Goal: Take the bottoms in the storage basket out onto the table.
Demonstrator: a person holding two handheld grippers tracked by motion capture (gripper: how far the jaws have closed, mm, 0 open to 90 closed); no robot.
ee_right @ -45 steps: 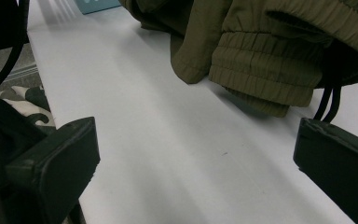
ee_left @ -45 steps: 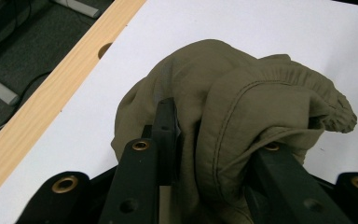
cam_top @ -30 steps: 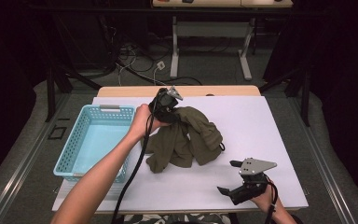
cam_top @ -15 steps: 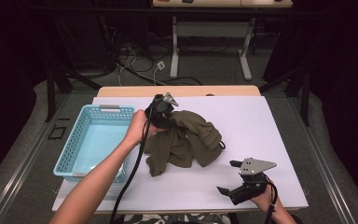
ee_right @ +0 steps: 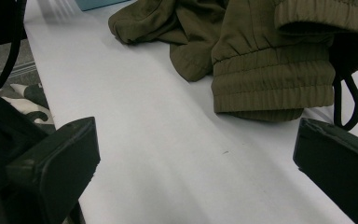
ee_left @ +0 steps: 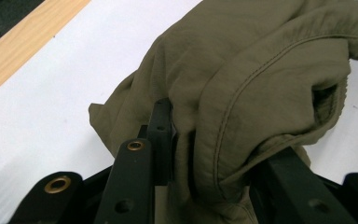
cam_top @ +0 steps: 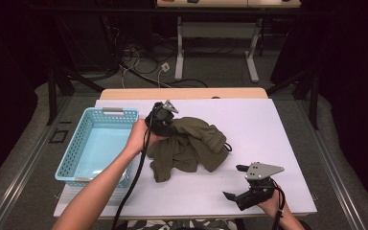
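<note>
1. Garment — the olive-green garment point(cam_top: 189, 146) lies crumpled on the white table point(cam_top: 278, 124), about midway between the left and right edges. Its elastic cuff point(ee_right: 270, 86) and a black drawcord loop point(ee_right: 349, 105) face your right gripper.

2. Left gripper — your left gripper point(cam_top: 162, 119) sits at the garment's far-left corner, on the side toward the basket. In the left gripper view its jaws are pinched together on a thick fold of the olive cloth, which bulges up between them. The fabric is clamped, not just touched.

3. Right gripper — your right gripper point(cam_top: 249, 189) rests near the table's near edge, toward the right corner, well apart from the garment. Its jaws stand wide apart with nothing but bare table between them.

4. Basket — a light-blue mesh basket point(cam_top: 76, 155) stands along the table's left edge, just beside your left hand point(cam_top: 138, 136). Nothing lies in it.

5. Cable — a black cable point(cam_top: 134, 182) trails from your left gripper across the table to the near edge.
</note>
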